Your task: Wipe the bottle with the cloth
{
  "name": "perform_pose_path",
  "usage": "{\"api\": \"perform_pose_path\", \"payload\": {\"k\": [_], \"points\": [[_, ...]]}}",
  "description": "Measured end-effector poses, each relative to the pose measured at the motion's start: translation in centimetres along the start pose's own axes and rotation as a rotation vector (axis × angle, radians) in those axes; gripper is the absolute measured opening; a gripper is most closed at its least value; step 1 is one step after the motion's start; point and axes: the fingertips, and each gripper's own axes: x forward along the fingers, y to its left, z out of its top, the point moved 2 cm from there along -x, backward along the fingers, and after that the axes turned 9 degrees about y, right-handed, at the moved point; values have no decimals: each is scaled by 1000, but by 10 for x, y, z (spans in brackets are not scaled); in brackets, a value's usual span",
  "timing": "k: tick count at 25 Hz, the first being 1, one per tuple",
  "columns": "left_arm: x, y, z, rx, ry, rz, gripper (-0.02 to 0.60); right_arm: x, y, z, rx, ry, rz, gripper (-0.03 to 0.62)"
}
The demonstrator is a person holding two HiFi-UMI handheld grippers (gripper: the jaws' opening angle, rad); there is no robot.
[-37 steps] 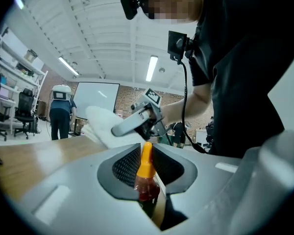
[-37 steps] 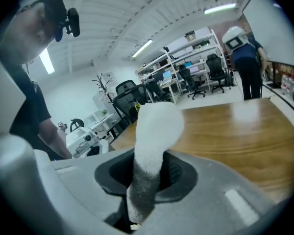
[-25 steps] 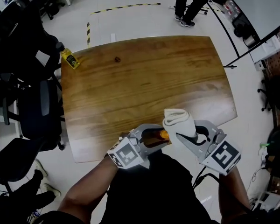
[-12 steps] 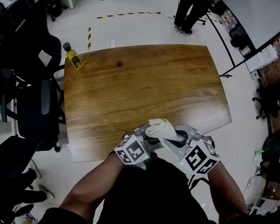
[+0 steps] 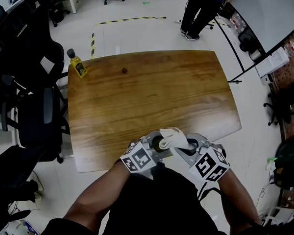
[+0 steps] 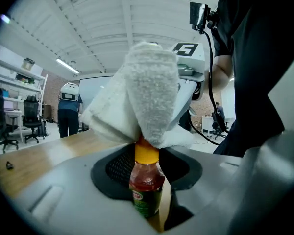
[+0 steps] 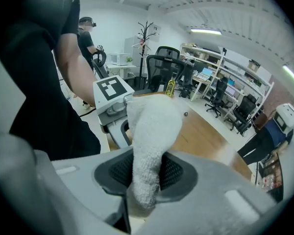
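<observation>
- Small red-sauce bottle [image 6: 147, 185], yellow cap, green label: upright between the left gripper [image 6: 148, 207] fingers, which have just been closing and clamp it at the wooden desk [image 5: 152, 97] near edge.
- White terry cloth [image 7: 152, 131]: pinched in the right gripper [image 7: 146, 195] fingers, draped over the cap.
- Label print illegible; only the left gripper view shows cap and label.

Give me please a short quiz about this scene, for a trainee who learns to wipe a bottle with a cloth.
1. True or false: the cloth touches the cap of the red bottle.
2. Which tongs hold the cloth? A left; B right; C neither.
3. Fill in: in the head view, a yellow bottle stands at the table's far ____ corner.
Key: 1 true. 2 B, the right tongs; the left tongs, whose jaws have just been closing, grip the red bottle. 3 left.
</observation>
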Motion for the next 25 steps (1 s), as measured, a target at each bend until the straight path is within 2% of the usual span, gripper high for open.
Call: {"api": "perform_pose_path", "payload": {"k": [5,9,12,16,18,22,25], "points": [[-1,1,-3,0,3,0,169,2,0,-17,58,29,2,74],[-2,4,-6,-7,9,11,169,-2,2,-50,92,140,14,74],[-2,5,-6,1,17,16,170,-19,7,-78,193,169,-12,74],[-3,3,-14,4,65,8,171,-50,20,-101,471,47,-69,74],[-8,3,-13,-4,57,7,179,-62,31,-109,591,-24,-93,75],[-29,0,0,-56,17,16,179,-79,55,-115,740,-160,-125,75],[-51,-11,6,-139,15,35,169,-88,62,-113,855,-284,-107,75]]}}
